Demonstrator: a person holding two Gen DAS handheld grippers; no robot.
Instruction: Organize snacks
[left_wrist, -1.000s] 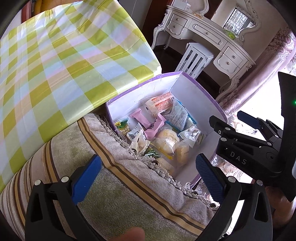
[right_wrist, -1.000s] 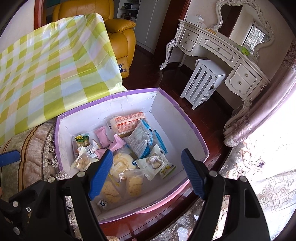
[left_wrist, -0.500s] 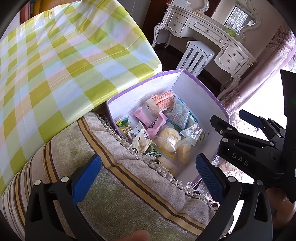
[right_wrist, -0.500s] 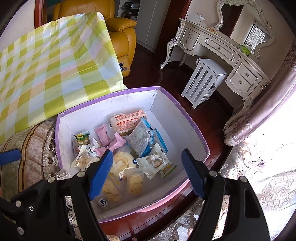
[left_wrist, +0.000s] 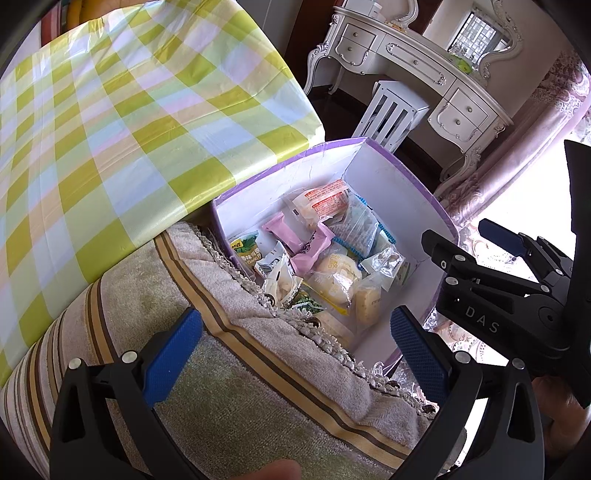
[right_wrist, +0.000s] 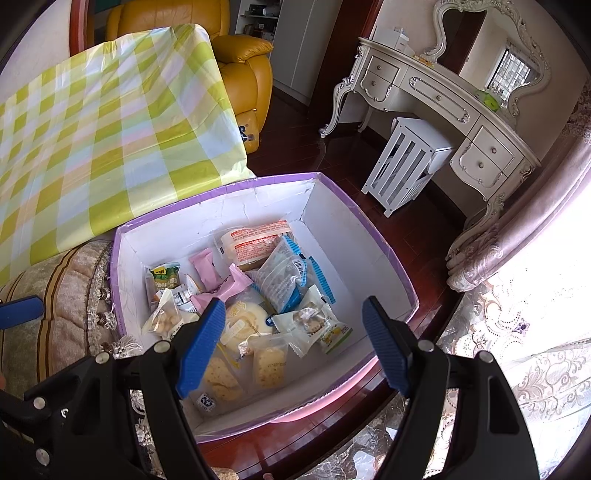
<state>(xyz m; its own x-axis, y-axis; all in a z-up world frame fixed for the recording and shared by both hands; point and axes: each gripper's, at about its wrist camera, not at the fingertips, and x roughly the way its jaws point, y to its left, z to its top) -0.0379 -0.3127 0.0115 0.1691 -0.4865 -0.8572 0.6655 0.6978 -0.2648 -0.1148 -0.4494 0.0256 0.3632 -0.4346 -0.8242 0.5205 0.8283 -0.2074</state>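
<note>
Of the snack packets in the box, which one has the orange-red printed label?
The clear packet at the far end of the purple-rimmed box, beyond the two pink wrappers; no other packet shows orange-red print.

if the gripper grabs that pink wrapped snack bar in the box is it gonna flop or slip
The pink snack bar is probably fairly stiff: its wrapper looks flat and evenly filled. The film looks smooth, so it may slide a little between pads. It looks small and thin, so likely light, and it leans loosely on other packets in the purple-rimmed box, so a nudge could shift it.
</note>
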